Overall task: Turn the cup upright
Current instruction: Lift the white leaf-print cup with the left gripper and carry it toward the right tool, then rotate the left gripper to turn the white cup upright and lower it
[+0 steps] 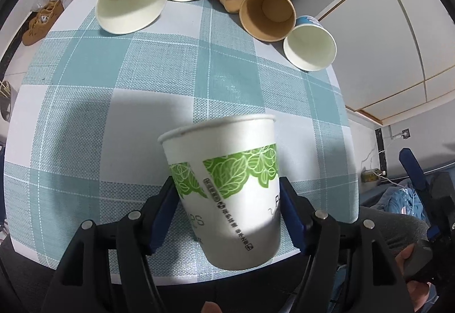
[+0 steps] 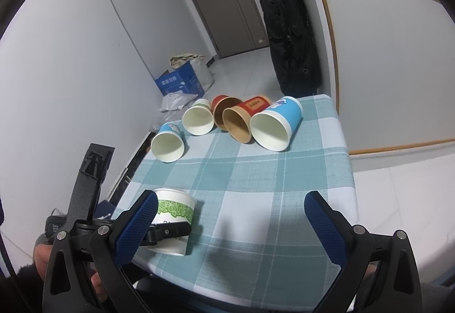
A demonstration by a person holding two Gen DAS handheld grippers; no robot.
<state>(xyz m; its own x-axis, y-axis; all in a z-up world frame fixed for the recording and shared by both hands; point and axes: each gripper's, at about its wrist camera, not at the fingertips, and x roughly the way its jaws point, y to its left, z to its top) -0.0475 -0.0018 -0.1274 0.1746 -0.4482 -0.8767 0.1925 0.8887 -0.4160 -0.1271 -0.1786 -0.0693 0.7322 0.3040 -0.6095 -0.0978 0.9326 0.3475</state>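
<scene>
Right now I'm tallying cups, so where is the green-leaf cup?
The green-leaf cup is clamped between the left gripper fingers at the near edge of the checked table, rim up, well apart from the five cups lying along the far edge.

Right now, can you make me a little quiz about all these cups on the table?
1. True or false: the left gripper is shut on the leaf cup.
2. How many cups lie on their sides at the far end of the checked tablecloth?
3. The right gripper is: A) holding a cup, B) open and holding nothing.

Key: 1 true; 2 five, counting from the big blue cup across; 3 B.
</scene>
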